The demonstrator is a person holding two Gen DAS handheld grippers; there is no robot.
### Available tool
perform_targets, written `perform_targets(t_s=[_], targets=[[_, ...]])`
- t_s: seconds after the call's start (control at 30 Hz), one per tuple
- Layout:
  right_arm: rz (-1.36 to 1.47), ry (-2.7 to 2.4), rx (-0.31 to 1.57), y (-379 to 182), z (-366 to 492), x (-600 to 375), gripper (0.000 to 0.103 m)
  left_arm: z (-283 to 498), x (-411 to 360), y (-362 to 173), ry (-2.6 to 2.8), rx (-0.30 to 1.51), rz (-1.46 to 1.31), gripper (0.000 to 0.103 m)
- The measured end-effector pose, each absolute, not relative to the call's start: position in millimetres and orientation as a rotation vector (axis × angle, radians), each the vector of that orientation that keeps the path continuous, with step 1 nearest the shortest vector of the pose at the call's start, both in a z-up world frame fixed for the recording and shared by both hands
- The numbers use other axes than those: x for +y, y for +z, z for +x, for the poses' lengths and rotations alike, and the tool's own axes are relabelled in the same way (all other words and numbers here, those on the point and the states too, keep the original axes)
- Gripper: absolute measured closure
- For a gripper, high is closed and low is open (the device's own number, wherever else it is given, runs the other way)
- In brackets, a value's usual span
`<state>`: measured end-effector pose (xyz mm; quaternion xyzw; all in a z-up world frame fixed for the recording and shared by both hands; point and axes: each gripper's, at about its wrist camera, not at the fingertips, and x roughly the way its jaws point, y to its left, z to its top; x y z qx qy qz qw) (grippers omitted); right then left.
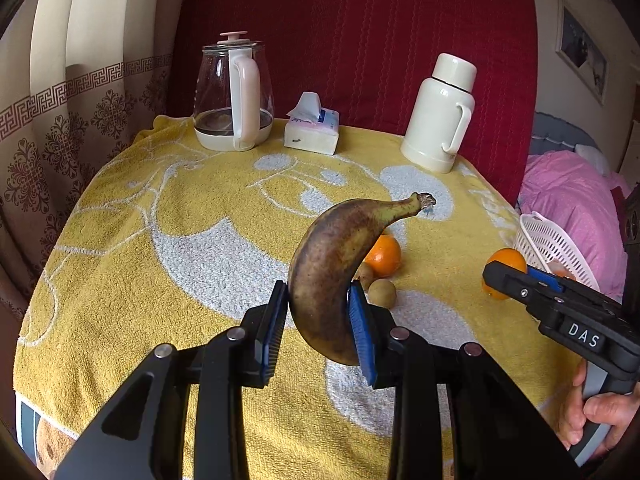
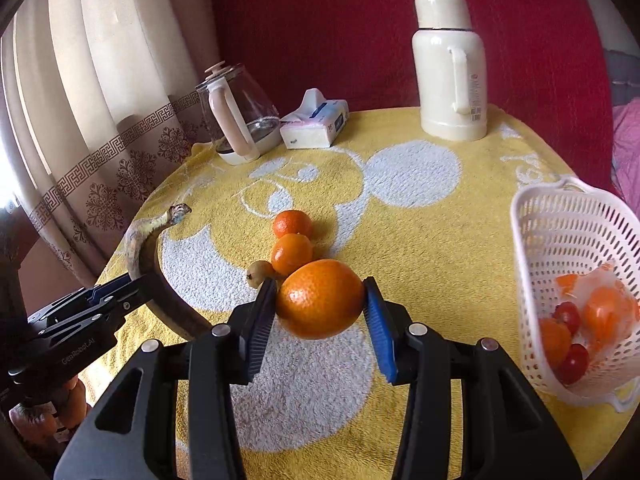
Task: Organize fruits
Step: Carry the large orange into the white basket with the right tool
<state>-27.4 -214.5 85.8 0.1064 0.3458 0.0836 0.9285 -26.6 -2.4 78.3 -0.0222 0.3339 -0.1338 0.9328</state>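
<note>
A brown-spotted banana [image 1: 332, 272] hangs above the yellow towel, with my left gripper [image 1: 318, 320] shut on its lower half; its stem points up and right. My right gripper [image 2: 320, 308] is shut on a large orange [image 2: 320, 298], lifted off the cloth. That same gripper shows at the right in the left wrist view, its fingers [image 1: 516, 280] partly covering the orange [image 1: 506, 264]. On the towel lie two small tangerines [image 2: 292, 224] [image 2: 292, 254] and a small tan fruit [image 2: 258, 272]. The white basket [image 2: 576, 216] at right holds oranges and red fruits.
At the back stand a glass kettle [image 1: 234, 100], a tissue pack [image 1: 312, 130] and a cream thermos [image 1: 440, 116]. The table [image 1: 160, 240] is draped in a yellow and white towel. A red cover rises behind; curtains hang at left. A hand [image 1: 596, 412] grips the right tool.
</note>
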Motion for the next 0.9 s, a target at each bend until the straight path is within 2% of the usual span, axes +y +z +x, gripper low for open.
perform_targets(t_s=[0.33,0.9], targets=[[0.289,-0.021,0.633,100.3,-65.4,-292.3,0.058,-33.3,-32.5,92.2,-0.334,0.658,-0.008,0.071],[0.377,-0.161,0.646,76.9,-94.7,-361.1,0.057,-38.0,-86.2,115.9,-0.429,0.623,0.048,0.071]])
